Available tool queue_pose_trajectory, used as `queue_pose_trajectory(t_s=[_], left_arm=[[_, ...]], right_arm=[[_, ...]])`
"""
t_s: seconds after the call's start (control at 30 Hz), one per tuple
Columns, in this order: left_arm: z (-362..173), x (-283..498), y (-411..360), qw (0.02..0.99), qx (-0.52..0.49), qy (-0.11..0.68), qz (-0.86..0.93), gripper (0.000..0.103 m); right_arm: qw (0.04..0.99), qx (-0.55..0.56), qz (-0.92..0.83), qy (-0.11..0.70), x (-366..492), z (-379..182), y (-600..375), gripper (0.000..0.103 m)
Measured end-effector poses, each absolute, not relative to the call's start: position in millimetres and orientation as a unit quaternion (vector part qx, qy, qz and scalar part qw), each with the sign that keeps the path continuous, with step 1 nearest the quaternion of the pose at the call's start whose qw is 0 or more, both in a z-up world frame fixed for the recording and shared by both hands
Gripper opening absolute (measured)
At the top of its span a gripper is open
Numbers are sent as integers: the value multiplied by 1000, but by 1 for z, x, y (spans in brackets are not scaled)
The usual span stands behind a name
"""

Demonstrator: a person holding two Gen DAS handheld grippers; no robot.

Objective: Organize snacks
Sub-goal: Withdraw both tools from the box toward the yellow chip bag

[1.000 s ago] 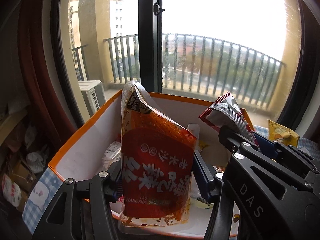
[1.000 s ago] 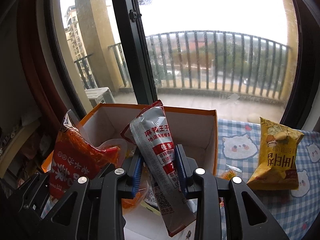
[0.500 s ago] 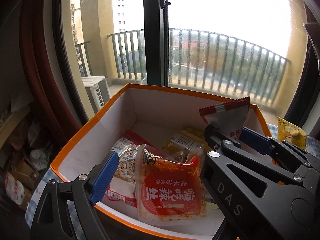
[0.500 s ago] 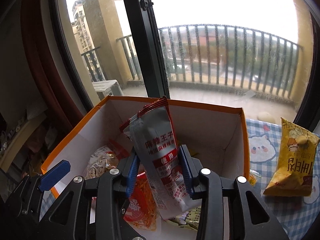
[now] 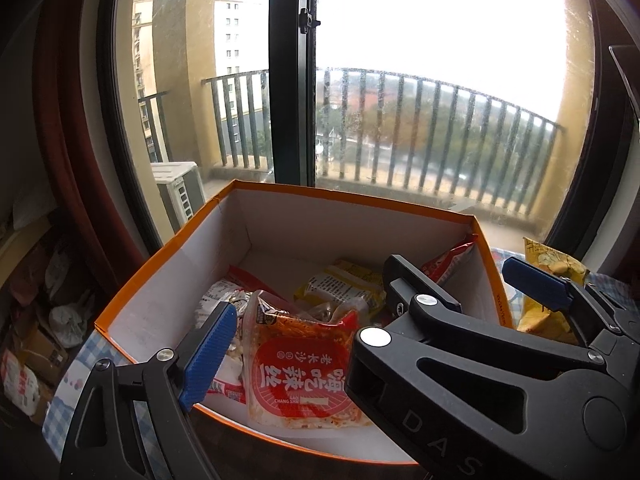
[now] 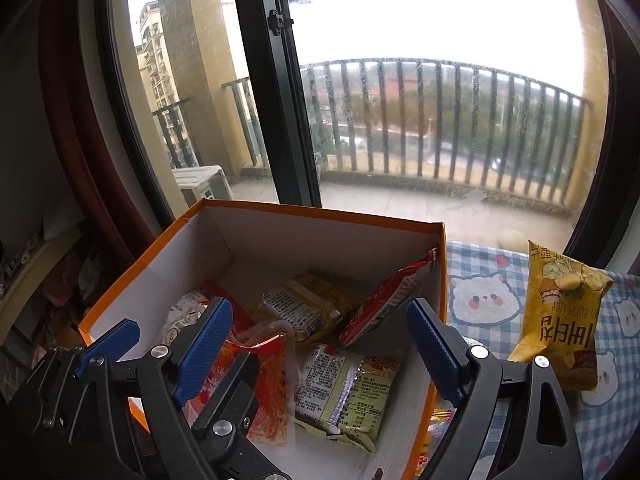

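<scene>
Over the box (image 6: 132,300) we have just opened both grippers (image 6: 320,344) (image 5: 288,344), dropping the red pack (image 5: 304,364) and grey pack (image 6: 384,304) inside; the yellow bag (image 6: 560,320) remains out.

Snack packets (image 6: 344,388) inside orange box (image 6: 320,216)

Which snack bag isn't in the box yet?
The yellow chip bag. It stands on the checked tablecloth to the right of the orange box, while all the other packets lie inside the box.

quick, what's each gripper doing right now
Left gripper: open, holding nothing, jaws just opened.
Right gripper: open, holding nothing, jaws just opened.
</scene>
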State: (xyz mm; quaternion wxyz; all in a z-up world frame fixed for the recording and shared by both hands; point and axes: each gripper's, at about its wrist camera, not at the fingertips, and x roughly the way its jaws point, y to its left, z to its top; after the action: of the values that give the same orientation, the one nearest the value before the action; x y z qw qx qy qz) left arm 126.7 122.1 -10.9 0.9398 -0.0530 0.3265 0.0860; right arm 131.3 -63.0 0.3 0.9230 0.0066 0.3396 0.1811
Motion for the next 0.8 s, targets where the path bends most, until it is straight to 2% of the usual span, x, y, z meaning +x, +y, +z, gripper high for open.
queue_pose_trajectory(t_s=[0.8], left_arm=[[12,71,56,956,-43,287,37,90]], right_arm=[[941,-4,151,301,65,33,-139,92]])
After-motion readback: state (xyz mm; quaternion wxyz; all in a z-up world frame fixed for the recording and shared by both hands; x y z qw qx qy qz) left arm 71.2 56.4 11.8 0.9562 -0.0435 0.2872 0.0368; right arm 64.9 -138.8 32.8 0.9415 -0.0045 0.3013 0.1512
